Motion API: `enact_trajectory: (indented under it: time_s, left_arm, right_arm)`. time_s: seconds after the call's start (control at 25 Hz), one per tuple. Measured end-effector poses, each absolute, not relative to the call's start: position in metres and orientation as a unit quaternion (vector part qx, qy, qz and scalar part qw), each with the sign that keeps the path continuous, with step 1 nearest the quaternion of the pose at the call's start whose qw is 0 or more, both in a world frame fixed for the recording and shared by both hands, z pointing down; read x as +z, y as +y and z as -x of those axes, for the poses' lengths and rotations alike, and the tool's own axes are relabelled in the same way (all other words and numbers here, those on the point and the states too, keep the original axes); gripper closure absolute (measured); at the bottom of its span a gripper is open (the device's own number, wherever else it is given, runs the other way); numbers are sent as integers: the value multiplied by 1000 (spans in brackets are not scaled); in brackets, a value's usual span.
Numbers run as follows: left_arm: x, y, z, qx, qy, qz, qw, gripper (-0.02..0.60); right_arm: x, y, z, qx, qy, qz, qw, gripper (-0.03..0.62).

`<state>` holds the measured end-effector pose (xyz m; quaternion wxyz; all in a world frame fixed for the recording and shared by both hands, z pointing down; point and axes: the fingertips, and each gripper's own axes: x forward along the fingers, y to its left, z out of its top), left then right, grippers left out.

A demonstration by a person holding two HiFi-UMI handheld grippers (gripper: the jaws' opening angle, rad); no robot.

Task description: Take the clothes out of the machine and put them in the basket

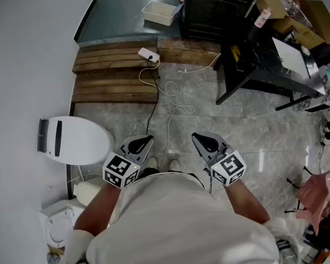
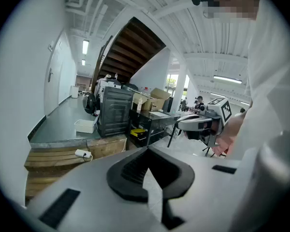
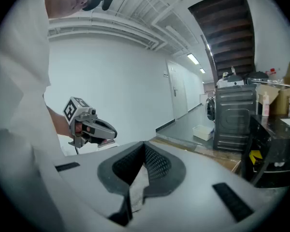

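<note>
The dark boxy machine [image 1: 217, 7] is standing at the far end of the room on a raised grey platform [image 1: 118, 15]. The white rectangular basket [image 1: 159, 12] is sitting on the same platform just beside it, on its left in the head view. Whether clothes are lying inside either of them, I cannot tell. The person is holding both grippers low in front of the body, well apart from the machine and the basket. The left gripper [image 1: 148, 139] is pointing forward and a little down, its jaws clenched tip to tip with nothing between them. The right gripper [image 1: 196, 138] is pointing the same way, its jaws also pressed together and empty. Between the grippers and the platform, wooden steps [image 1: 115, 78] are rising. A white power strip [image 1: 148, 54] is lying on the top step, and its cable [image 1: 173, 100] is trailing over the marble floor [image 1: 247, 142]. A black table [image 1: 264, 59] is standing to the right of the machine.
</note>
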<state>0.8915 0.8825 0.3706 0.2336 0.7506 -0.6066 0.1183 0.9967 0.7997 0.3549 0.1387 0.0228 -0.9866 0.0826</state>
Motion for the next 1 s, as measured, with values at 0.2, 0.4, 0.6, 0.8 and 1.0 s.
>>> enact_trajectory:
  time_s: [0.2,0.4,0.6,0.8,1.0]
  left_arm:
    - [367,867,-929,128,-613,-747,222,583]
    - [368,881,-952,136,-619,-740,228,583]
    - [369,888,-940,130,-632,-728,231,583]
    - [372,878,-908,103,-636,-728,233,583]
    - [374,866,-839,67,-637,-732,231,583]
  right_arm:
    - [365,779,-1031,81,-988,-17,129,592]
    - [358,760,-1030,98,-992,-26,76,460]
    - [361,737,-1008,104,-990,-60,72,407]
    - [373,716,-977,96,-987,-83,96,372]
    - [382,709,-912,82,-985,-86,123,373]
